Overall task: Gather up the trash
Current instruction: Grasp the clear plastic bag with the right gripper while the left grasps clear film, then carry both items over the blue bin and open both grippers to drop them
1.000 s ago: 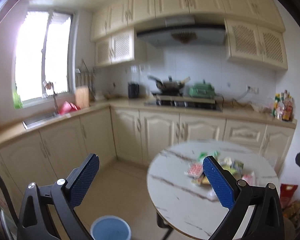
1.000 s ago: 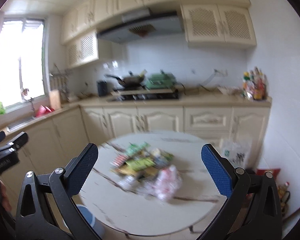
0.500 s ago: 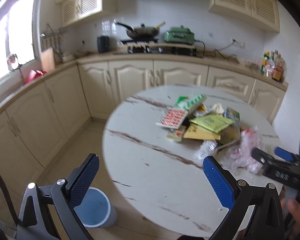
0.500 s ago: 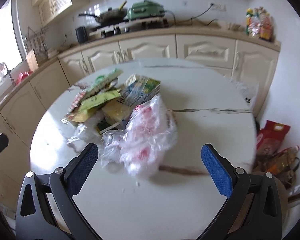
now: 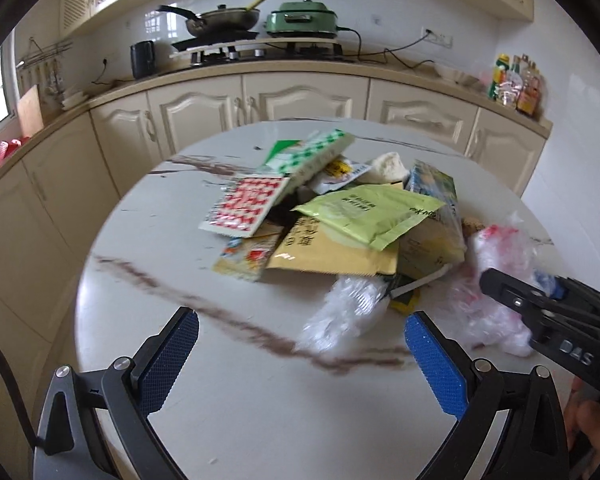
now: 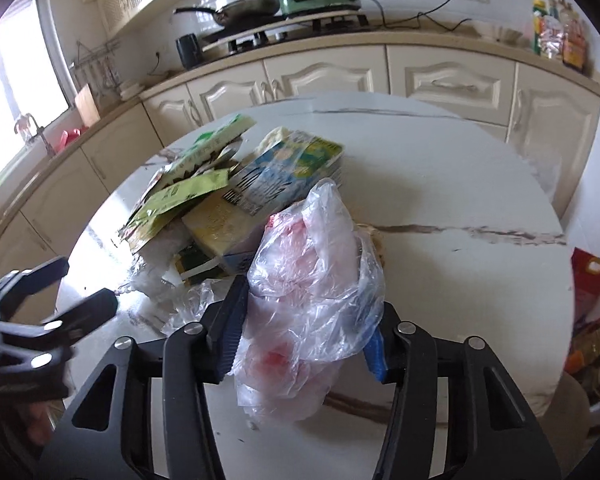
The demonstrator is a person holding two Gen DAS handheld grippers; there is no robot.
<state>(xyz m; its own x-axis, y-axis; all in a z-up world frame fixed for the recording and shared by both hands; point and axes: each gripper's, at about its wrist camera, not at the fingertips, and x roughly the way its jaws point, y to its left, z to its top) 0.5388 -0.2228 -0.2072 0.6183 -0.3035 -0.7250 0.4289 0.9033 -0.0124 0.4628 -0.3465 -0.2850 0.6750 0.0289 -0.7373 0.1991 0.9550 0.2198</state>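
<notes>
Round marble table point(image 5: 228, 408): bears trash pile point(image 5: 340, 220) at centre. Left gripper point(image 5: 300, 344): jaws spread wide, empty, over table's near edge. Right gripper point(image 6: 306, 336): jaws closed around crumpled clear plastic bag point(image 6: 316, 280) beside pile.

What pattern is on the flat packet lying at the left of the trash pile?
Red and white checks on the flat packet, clearest in the left wrist view.

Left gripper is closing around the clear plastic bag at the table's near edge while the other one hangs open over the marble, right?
Wrong side. The right wrist view shows the right gripper closing around the plastic bag, fingers against its sides. The left gripper is the one open over the table, holding nothing.
</notes>
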